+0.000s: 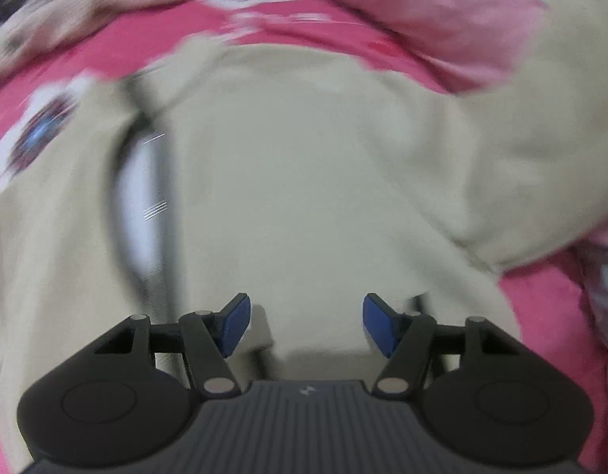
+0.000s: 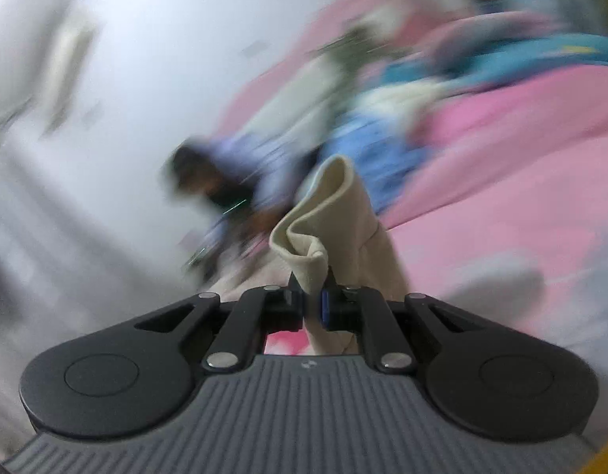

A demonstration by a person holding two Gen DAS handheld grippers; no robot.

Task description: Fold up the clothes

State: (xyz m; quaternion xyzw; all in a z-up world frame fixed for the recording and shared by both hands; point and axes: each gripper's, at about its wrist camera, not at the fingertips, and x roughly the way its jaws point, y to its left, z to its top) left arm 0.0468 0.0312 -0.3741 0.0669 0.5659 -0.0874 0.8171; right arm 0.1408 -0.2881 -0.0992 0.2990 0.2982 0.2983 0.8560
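Note:
A cream garment (image 1: pixel 296 181) lies spread over a pink patterned bedspread (image 1: pixel 146 39) and fills most of the left wrist view. My left gripper (image 1: pixel 306 326) is open just above it, with nothing between its blue pads (image 1: pixel 237 324). In the right wrist view my right gripper (image 2: pixel 312 306) is shut on a folded edge of the cream garment (image 2: pixel 327 221), which stands up in a loop above the jaws and hangs down behind them. Both views are blurred by motion.
A pale pink cloth (image 1: pixel 430 12) lies at the far right of the garment. In the right wrist view a pink bedspread (image 2: pixel 501 205) carries a heap of blue and white clothes (image 2: pixel 375 134). A white wall (image 2: pixel 146 59) is on the left.

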